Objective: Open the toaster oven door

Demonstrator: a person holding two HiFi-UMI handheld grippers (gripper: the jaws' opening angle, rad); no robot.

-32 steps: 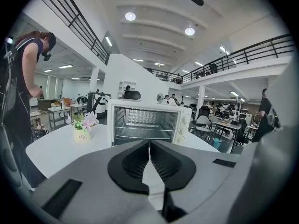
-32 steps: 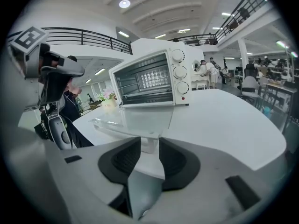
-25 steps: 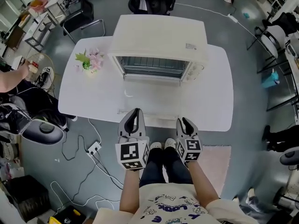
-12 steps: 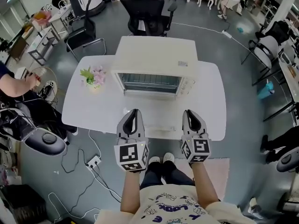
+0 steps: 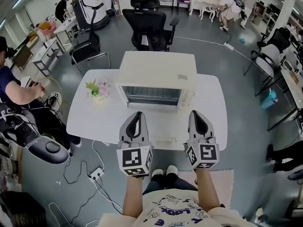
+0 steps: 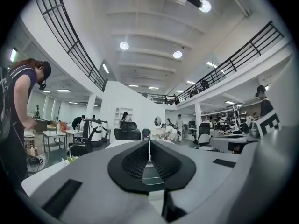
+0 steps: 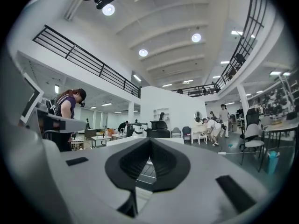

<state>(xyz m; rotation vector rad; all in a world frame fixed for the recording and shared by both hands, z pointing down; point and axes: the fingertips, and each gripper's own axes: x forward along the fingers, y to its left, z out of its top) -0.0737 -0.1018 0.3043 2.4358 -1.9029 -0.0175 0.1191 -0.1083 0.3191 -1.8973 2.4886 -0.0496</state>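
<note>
At the 9 o'clock edge of the head view, a person point(image 5: 14, 86) is seen well apart from the white worktop point(image 5: 85, 122). On that worktop a small pot of flowers point(image 5: 98, 89) is placed just beside the toaster oven point(image 5: 158, 70), at its 9 o'clock. The left claw point(image 5: 137, 113) is held over the worktop's near edge, at the oven's 7 o'clock and apart from it. In the left gripper view its jaws are seen closed tip to tip, and nothing is gripped between them. The toaster oven is set mid-worktop toward the far side, with its glass door point(image 5: 150, 96) shut and turned toward 6 o'clock. A black office chair point(image 5: 150, 27) is parked beyond it at 12 o'clock. The right claw point(image 5: 195, 112) is held at the oven's 5 o'clock, side by side with the left one and clear of the door. Its jaws have just been closing and are pressed together on nothing.
</note>
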